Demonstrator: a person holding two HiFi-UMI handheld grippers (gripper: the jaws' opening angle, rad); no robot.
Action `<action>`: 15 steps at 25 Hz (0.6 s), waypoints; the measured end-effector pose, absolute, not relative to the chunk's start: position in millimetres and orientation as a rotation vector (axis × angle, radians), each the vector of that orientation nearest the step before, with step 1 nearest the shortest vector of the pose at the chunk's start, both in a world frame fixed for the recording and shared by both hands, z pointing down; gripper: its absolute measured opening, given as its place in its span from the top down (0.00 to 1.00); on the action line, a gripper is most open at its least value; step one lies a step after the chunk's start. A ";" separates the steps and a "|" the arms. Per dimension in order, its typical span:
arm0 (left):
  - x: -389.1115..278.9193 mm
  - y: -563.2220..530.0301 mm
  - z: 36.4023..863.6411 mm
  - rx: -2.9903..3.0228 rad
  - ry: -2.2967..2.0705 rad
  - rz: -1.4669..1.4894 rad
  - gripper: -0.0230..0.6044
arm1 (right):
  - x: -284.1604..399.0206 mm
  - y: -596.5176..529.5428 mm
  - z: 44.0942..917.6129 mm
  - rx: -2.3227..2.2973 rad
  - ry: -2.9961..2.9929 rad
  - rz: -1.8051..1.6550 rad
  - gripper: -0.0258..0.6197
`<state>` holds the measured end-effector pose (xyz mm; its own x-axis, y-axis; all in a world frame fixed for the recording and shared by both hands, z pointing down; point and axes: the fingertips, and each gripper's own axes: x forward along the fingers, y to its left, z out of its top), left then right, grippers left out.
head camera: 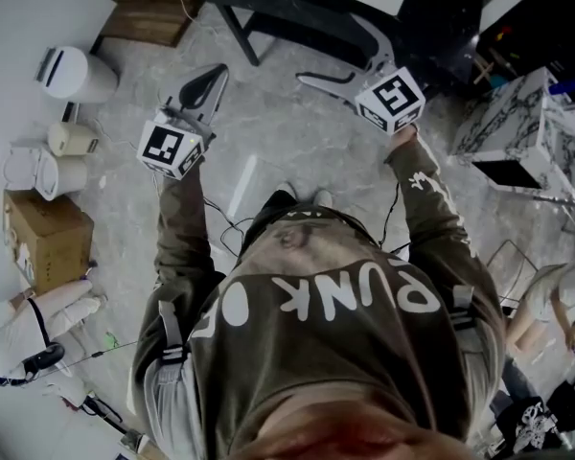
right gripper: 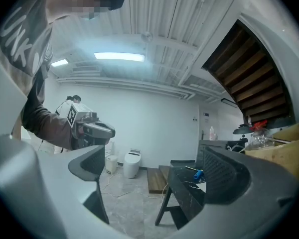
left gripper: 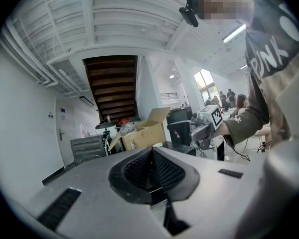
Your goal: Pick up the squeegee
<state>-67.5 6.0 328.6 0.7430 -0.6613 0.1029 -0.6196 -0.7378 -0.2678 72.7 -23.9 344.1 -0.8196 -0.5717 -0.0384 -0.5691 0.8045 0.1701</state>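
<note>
I hold both grippers up in front of me, above the marble floor. My left gripper [head camera: 216,73] [left gripper: 152,171] has its black pads pressed together with nothing between them. To its right, my right gripper [head camera: 350,65] [right gripper: 157,178] stands wide open and empty, pointing toward a black table [head camera: 268,8] [right gripper: 189,193]. A small blue-handled tool [right gripper: 198,174], possibly the squeegee, lies on that table's top, well beyond the right jaws. It is too small to make out, and I do not see it in the head view.
A white toilet [head camera: 77,73] [right gripper: 131,162] and white bins [head camera: 62,161] stand at the left wall. A cardboard box [head camera: 46,238] sits nearer. Wooden steps [head camera: 158,8] lie beside the table. A marble-patterned block [head camera: 517,123] is at right. Cables trail on the floor.
</note>
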 end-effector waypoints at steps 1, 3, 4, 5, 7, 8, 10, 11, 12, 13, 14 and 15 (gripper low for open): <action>-66.5 5.3 329.0 -2.728 1.021 -0.285 0.96 | 74.9 -24.5 345.0 0.940 -2.970 -0.269 0.04; -65.8 0.8 330.0 -2.728 1.029 -0.288 0.96 | 78.5 -28.7 347.0 0.940 -2.969 -0.261 0.04; -65.5 -2.6 330.7 -2.728 1.032 -0.290 0.96 | 79.9 -32.1 347.8 0.940 -2.968 -0.260 0.04; -65.2 -6.3 331.6 -2.727 1.032 -0.293 0.96 | 81.0 -36.0 348.7 0.941 -2.969 -0.258 0.04; -64.7 -14.6 333.6 -2.726 1.030 -0.298 0.96 | 82.0 -44.8 350.9 0.941 -2.968 -0.258 0.04; -64.6 -19.6 334.4 -2.727 1.030 -0.298 0.96 | 81.7 -49.9 352.2 0.940 -2.966 -0.261 0.04; -66.2 -32.3 336.8 -2.733 1.032 -0.295 0.96 | 79.8 -63.0 356.1 0.942 -2.961 -0.263 0.04; -68.1 -40.4 338.9 -2.735 1.031 -0.295 0.96 | 78.1 -71.1 358.6 0.944 -2.959 -0.259 0.04; -70.5 -49.6 341.2 -2.737 1.030 -0.295 0.96 | 75.9 -80.3 361.2 0.948 -2.957 -0.253 0.04; -73.1 -59.8 343.5 -2.740 1.028 -0.295 0.96 | 73.2 -90.3 363.9 0.951 -2.955 -0.247 0.04; -76.0 -70.9 345.9 -2.743 1.026 -0.297 0.96 | 70.3 -100.7 366.6 0.954 -2.953 -0.241 0.04; -79.3 -82.8 348.5 -2.745 1.023 -0.299 0.96 | 67.1 -111.6 369.5 0.956 -2.951 -0.234 0.04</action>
